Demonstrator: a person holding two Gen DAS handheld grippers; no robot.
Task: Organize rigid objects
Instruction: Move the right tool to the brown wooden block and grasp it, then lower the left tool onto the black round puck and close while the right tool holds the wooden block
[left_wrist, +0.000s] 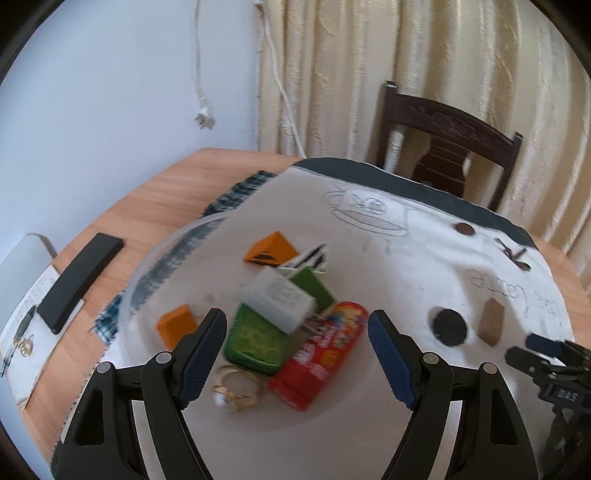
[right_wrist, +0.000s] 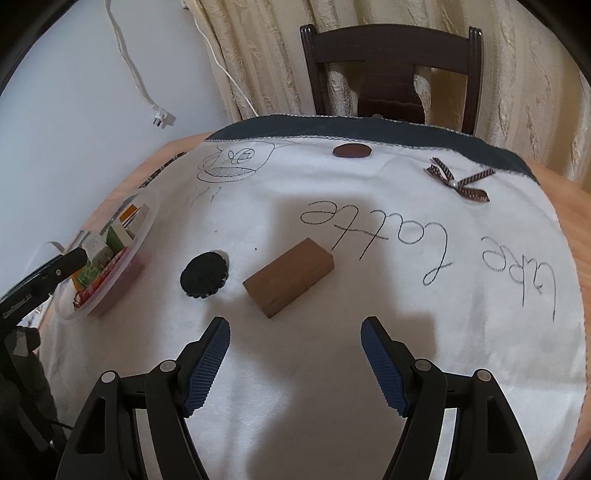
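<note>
A clear plastic bowl (left_wrist: 147, 266) on the white cloth holds a heap: two orange blocks (left_wrist: 271, 253), a white box (left_wrist: 279, 299) lying blurred on top, green pieces (left_wrist: 255, 339), a red tube (left_wrist: 321, 356) and a gold pearl ring (left_wrist: 236, 387). My left gripper (left_wrist: 297, 325) hovers open right above this heap, with nothing between its fingers. To the right of the bowl (right_wrist: 147, 225), a black round disc (right_wrist: 203, 275) and a wooden block (right_wrist: 288, 277) lie on the cloth. My right gripper (right_wrist: 295, 332) is open just in front of the block, not touching it.
A brown oval patch (right_wrist: 351, 150) and a ribbon bow (right_wrist: 458, 181) lie at the far side of the cloth (right_wrist: 332, 387). A dark chair (right_wrist: 391, 66) stands behind the table. A black phone (left_wrist: 79, 282) rests on paper at the table's left edge.
</note>
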